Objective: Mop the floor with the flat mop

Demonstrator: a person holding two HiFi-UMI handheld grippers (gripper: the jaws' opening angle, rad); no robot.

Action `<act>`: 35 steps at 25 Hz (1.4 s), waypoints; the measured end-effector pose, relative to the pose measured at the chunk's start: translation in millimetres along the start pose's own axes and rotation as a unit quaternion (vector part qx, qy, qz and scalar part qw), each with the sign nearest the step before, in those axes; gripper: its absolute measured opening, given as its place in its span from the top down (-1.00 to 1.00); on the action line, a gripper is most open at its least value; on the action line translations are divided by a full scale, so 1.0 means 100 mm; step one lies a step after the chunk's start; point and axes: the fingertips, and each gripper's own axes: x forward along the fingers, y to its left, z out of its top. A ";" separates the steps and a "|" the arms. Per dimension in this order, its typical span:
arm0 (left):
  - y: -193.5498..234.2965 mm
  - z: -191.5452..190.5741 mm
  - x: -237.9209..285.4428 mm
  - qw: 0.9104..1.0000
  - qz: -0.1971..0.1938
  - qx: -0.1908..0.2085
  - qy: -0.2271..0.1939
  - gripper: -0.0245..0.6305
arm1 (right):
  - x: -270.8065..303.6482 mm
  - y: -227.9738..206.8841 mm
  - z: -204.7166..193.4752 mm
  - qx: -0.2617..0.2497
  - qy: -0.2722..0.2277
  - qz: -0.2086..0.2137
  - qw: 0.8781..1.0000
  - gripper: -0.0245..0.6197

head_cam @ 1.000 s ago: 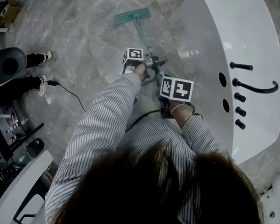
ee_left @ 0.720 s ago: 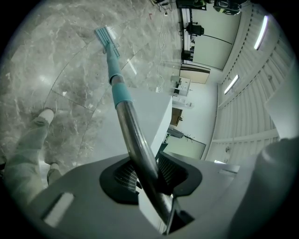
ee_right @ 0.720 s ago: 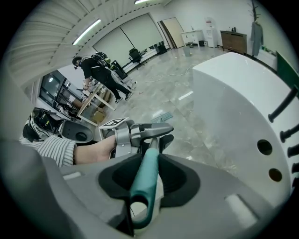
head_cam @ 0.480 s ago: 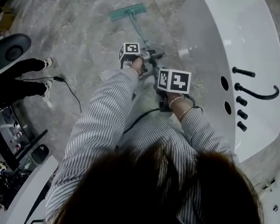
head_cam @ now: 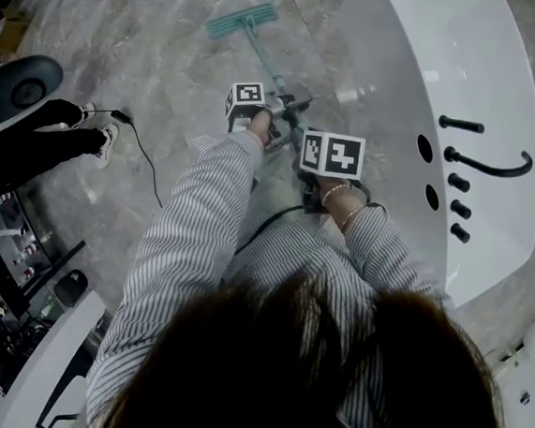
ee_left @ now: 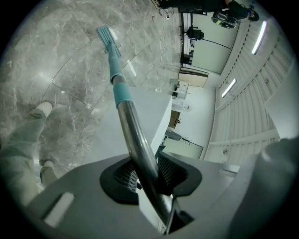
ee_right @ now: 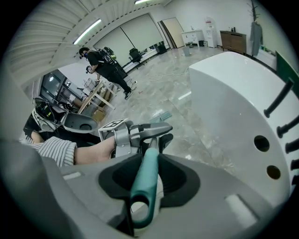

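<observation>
- While the grey marble floor (head_cam: 170,48) beside the white tub (head_cam: 505,90) is being wiped, the step in hand looks like an outward push stroke. The flat mop (head_cam: 263,62) reaches forward from the person, and its mop head (head_cam: 241,20) lies flat on the floor well ahead.
- Left claw (ee_left: 150,173) is clamped on the metal pole (ee_left: 133,135). Right claw (ee_right: 147,168) is clamped on the teal grip (ee_right: 140,196) at the pole's top end, just behind the left one.
- By my judgement, the next move calls for both claws to hold firm and draw or sweep the mop head over fresh floor. It should stay flat and clear of the tub wall.
- Against a second ago, the mop head sits slightly farther up and left in the head view. The bystander's legs (head_cam: 30,143) and the black cable (head_cam: 145,164) have shifted too.
</observation>
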 end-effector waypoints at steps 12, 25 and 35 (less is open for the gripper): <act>0.65 -1.43 0.29 0.999 -0.037 -0.011 -0.034 0.57 | -0.68 -0.78 -1.29 -0.038 -0.002 0.005 0.999 0.57; 1.52 -3.76 0.60 0.998 -0.052 -0.022 -0.029 0.59 | -1.87 -1.76 -3.27 -0.098 0.038 -0.005 0.994 0.57; 2.31 -5.15 0.24 0.999 -0.030 -0.019 -0.008 0.60 | -2.40 -1.85 -4.78 -0.045 0.012 0.000 0.999 0.57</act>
